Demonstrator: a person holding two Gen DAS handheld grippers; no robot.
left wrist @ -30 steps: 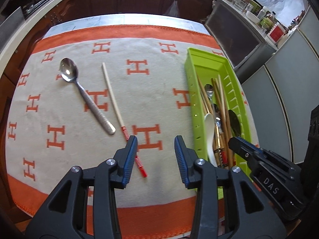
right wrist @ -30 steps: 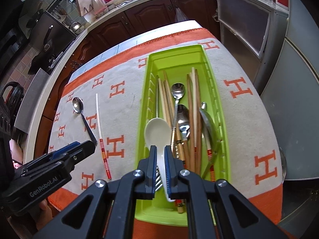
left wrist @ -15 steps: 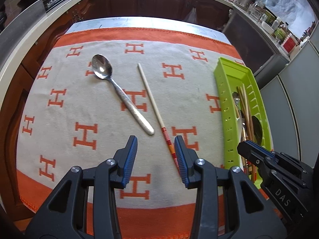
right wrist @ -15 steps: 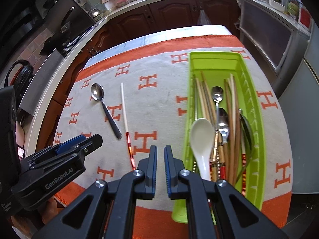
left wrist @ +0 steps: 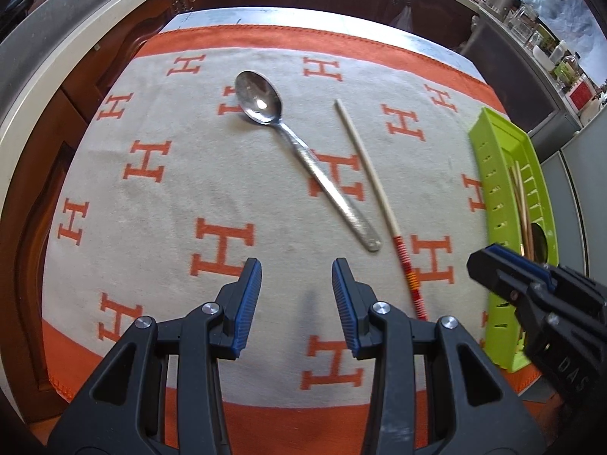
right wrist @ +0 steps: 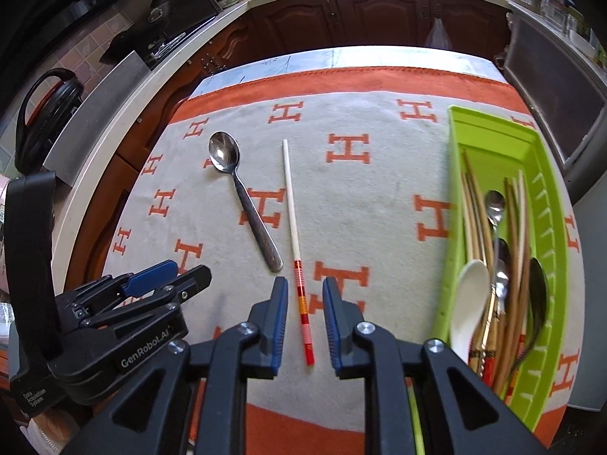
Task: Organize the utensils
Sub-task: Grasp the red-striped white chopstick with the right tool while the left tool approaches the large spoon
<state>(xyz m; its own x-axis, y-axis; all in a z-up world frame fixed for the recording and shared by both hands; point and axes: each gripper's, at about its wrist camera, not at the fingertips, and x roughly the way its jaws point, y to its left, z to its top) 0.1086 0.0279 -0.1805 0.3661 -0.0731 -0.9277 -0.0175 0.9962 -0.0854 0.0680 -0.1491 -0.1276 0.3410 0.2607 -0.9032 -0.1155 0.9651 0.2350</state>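
Leftward from the lime-green plastic utensil tray (right wrist: 546,174) my right gripper (right wrist: 301,316) has swung, released, straddling the red-banded white chopstick (right wrist: 291,204) at lower centre; my left gripper (left wrist: 296,295) gapes empty.

Glossy metal spoon (left wrist: 303,167); matt pile cloth (left wrist: 189,197); shiny green plastic tray (right wrist: 489,136); smooth white ceramic-looking spoon (right wrist: 468,299).

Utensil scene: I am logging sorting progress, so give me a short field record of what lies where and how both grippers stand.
surface: orange and cream cloth
loose items: metal spoon, chopstick, side by side, apart
tray: green tray at right, holding chopsticks, spoons and a white spoon
left gripper: open, empty, above cloth
right gripper: open, straddling the chopstick's striped end
remaining: spoon and chopstick not yet in tray
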